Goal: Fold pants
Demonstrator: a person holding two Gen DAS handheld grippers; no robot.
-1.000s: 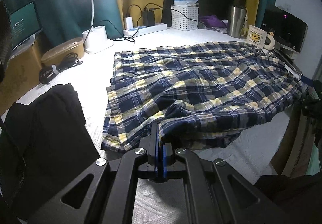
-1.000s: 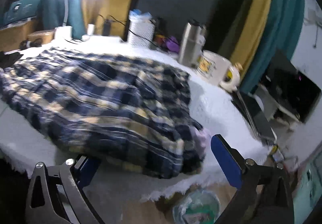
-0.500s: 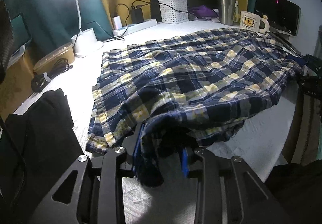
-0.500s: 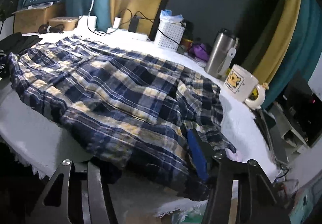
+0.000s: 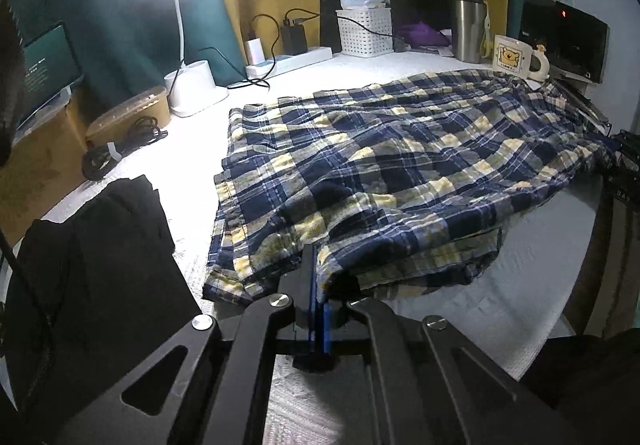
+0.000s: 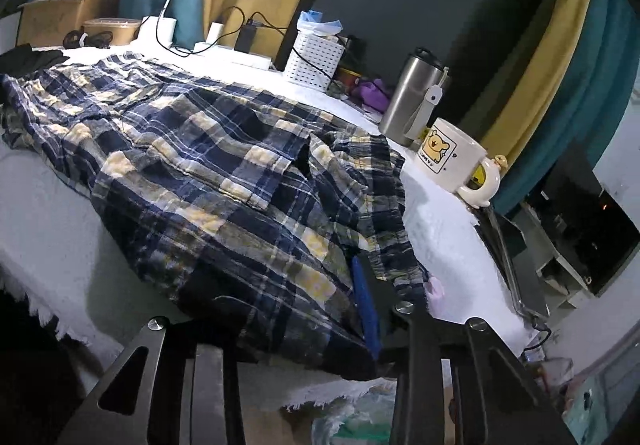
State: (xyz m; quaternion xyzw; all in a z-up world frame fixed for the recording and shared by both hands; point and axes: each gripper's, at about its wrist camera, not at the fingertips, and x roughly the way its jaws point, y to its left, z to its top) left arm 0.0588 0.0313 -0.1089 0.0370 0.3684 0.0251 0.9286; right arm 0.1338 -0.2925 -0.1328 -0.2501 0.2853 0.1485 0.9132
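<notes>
One pair of plaid pants (image 5: 384, 173) spread across the white table cover (image 5: 500, 309), reaching from 9 o'clock to 3 o'clock in the left wrist view. Left gripper (image 5: 318, 285) clenched tight at 6 o'clock, a fold of the near hem pinched between its two blue pads. Right gripper (image 6: 280, 309) closing, with bunched waistband cloth between its jaws; only one blue pad visible. At 12 to 2 o'clock: one white basket (image 5: 364, 31), one steel tumbler (image 5: 469, 30), one bear mug (image 5: 514, 57). One lit lamp (image 5: 188, 85) at 11 o'clock; one black garment (image 5: 92, 245) at 8 o'clock.
</notes>
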